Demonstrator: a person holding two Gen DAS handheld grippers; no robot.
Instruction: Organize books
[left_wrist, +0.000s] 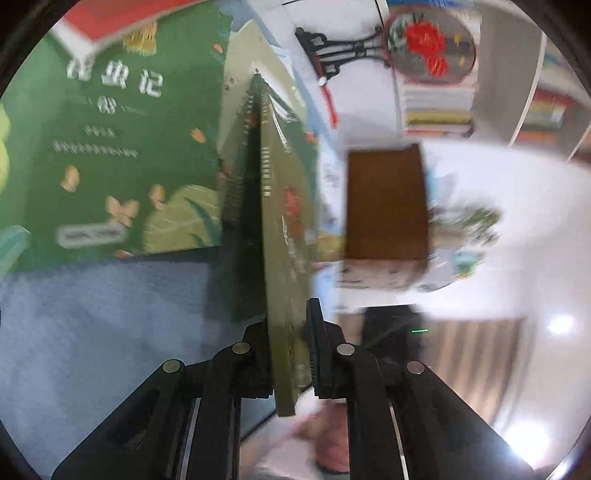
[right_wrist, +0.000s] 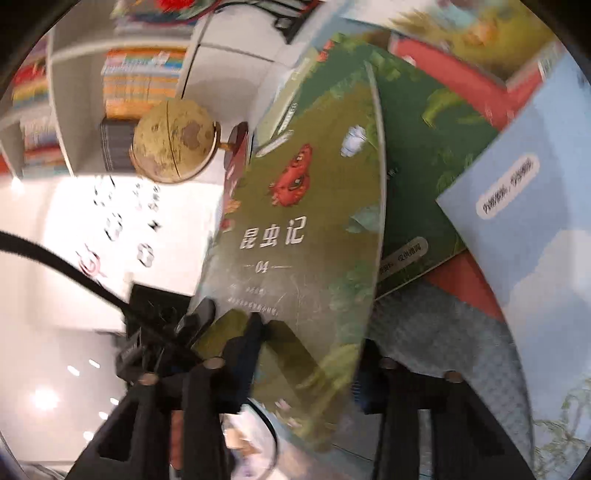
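Left gripper clamps the olive book edge-on. Right gripper straddles the same book; grip unclear. Green book and others lie loose: early days.

A thin book stands on edge between the two jaws of the left gripper, reaching away from it over the mat. To its left another book lies flat on that mat, with a third book overlapping its far corner. To the right of the upright book is a wooden block, and behind that a round fan on a stand before shelves of books. From the right gripper, the same book leans across the front, a globe to its left and a paler book lying to its right.
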